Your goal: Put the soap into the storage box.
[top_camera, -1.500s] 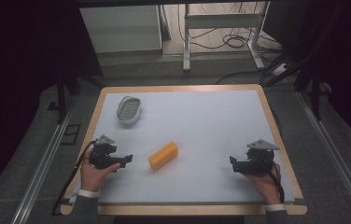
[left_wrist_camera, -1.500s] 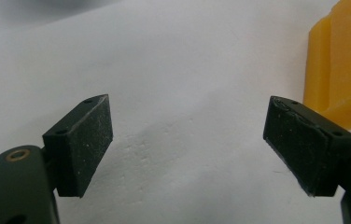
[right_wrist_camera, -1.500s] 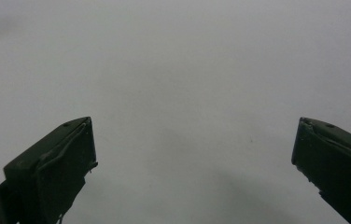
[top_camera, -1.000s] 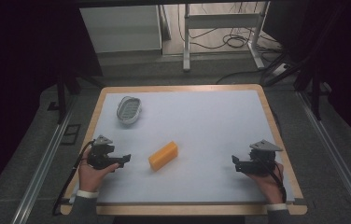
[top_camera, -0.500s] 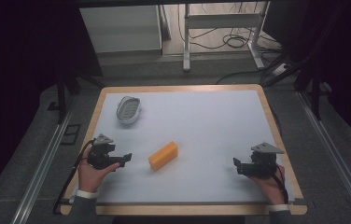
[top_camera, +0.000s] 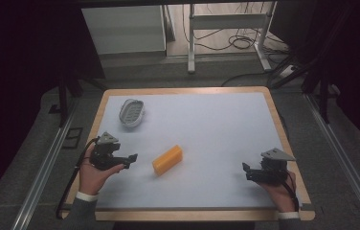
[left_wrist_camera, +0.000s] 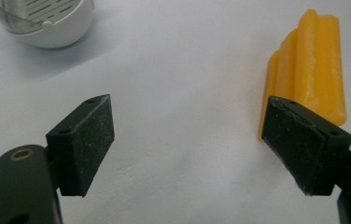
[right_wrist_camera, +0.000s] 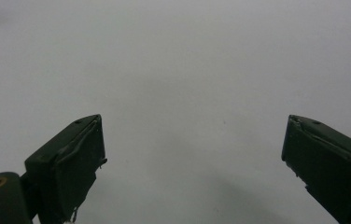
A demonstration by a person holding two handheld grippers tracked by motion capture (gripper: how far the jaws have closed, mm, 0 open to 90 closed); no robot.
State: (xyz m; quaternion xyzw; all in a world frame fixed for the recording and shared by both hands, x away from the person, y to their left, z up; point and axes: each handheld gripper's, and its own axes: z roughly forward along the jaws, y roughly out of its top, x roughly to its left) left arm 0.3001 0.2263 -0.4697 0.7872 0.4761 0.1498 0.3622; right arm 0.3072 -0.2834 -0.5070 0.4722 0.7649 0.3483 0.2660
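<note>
Soap bar [top_camera: 167,159], yellow, lies on the desk [top_camera: 207,120] a little left of centre, toward the near edge; long axis slants from near-left to far-right. Left gripper [top_camera: 129,159] is the nearer one, just beside the bar's left end, jaws spread wide with bare surface between; bar sits off toward one jaw [left_wrist_camera: 306,79]. Left hand [top_camera: 92,170] low near the left edge. Right gripper [top_camera: 246,171] well apart, near the right edge, jaws spread, empty. White soap dish [top_camera: 131,112] toward the far-left corner.
</note>
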